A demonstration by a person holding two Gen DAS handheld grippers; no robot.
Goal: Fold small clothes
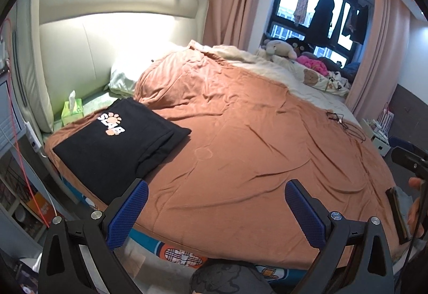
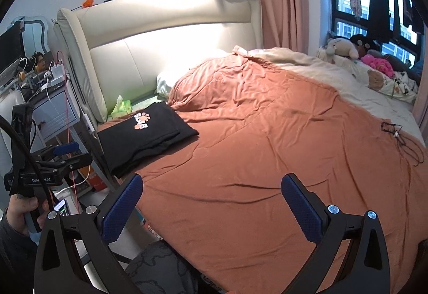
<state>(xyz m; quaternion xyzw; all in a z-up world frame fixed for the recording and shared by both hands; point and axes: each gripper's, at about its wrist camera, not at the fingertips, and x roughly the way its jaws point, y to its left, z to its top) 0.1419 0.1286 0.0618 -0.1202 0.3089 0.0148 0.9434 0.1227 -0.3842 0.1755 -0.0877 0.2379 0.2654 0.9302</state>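
A folded black garment (image 1: 117,144) with an orange and white paw print logo lies flat on the near left corner of the orange bedspread (image 1: 240,138). It also shows in the right wrist view (image 2: 145,137). My left gripper (image 1: 216,192) is open and empty, held above the bed's near edge, to the right of the garment. My right gripper (image 2: 211,187) is open and empty above the bedspread, also right of the garment. The left gripper's body (image 2: 53,162) shows at the left of the right wrist view, held in a hand.
A green tissue box (image 1: 71,110) stands by the cream headboard (image 1: 88,34). A black cable (image 1: 345,125) lies on the bed's right side. Stuffed toys (image 1: 281,49) and bedding pile up at the far end. A nightstand (image 2: 50,106) with chargers stands left of the bed.
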